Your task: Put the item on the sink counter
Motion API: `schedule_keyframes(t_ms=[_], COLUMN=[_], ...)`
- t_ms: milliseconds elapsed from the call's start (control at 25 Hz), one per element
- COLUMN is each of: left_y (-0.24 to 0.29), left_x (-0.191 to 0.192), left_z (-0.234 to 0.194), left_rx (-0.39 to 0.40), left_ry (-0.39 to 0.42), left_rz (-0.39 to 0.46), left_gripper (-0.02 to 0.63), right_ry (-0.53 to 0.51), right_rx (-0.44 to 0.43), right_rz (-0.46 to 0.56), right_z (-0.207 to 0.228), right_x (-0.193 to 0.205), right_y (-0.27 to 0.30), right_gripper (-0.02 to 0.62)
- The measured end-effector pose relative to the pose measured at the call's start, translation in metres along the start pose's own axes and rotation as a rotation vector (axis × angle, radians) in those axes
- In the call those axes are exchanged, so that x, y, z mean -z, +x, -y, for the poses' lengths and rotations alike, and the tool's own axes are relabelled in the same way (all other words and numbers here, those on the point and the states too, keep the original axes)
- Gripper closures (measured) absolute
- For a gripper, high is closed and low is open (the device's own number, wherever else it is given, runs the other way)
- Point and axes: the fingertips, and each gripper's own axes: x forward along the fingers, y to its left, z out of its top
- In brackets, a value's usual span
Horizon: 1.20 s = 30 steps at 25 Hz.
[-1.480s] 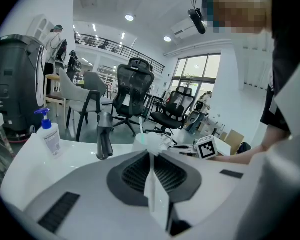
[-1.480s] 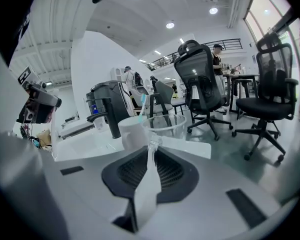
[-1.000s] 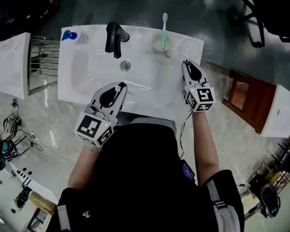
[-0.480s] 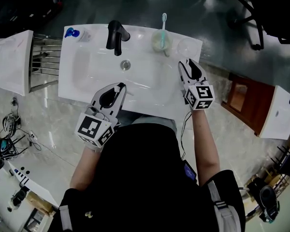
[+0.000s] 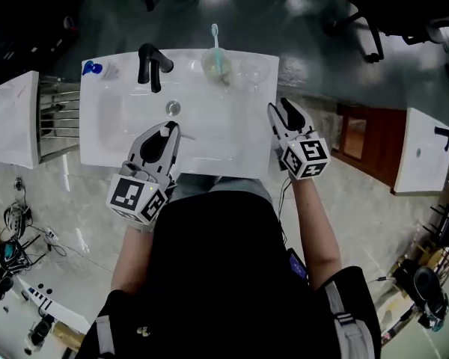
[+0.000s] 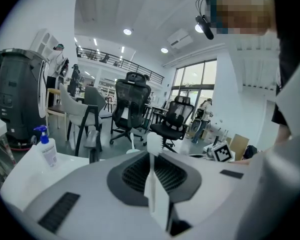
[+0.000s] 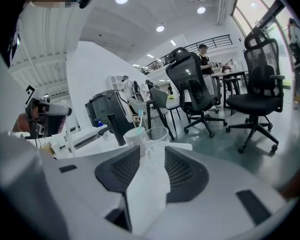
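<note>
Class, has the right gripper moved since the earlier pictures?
Yes: right gripper, jaws just opened, empty, drew back from the glass toward the counter's front edge.

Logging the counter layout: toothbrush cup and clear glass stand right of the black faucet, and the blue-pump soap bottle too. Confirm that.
Wrong about the bottle: the head view shows the blue-pump soap bottle left of the black faucet, at the back corner. The toothbrush cup and clear glass do stand right of it.

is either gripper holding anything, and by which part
Nothing is held. The left gripper is shut and empty; the right gripper has just been opening its jaws, with nothing between them.
</note>
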Motion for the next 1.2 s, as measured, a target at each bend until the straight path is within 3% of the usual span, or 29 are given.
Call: schedule_keyframes(t_ms=[400,840,1200], left_y=[0.042,0.120,0.177], left_x=[-0.044,-0.086,-0.086], left_z=[0.027,0.054,0.045], left_rx=[0.081,0.242,0.287], left_ry=[0.063,0.094,0.035], left_rz=[0.061,0.106,0.101], left_gripper=[0.568,0.568,0.568], right_ry=[0.169,0.196,0.207], right_rx=[0.120,0.249,0.349], right_rz=[0.029,0.041,0.034], right_z=[0.026,0.033,0.025], right_x=[0.010,0.007,0.006], right_y=[-0.084,-0.134,-0.153], right_gripper=[0.448,0.462,0.469])
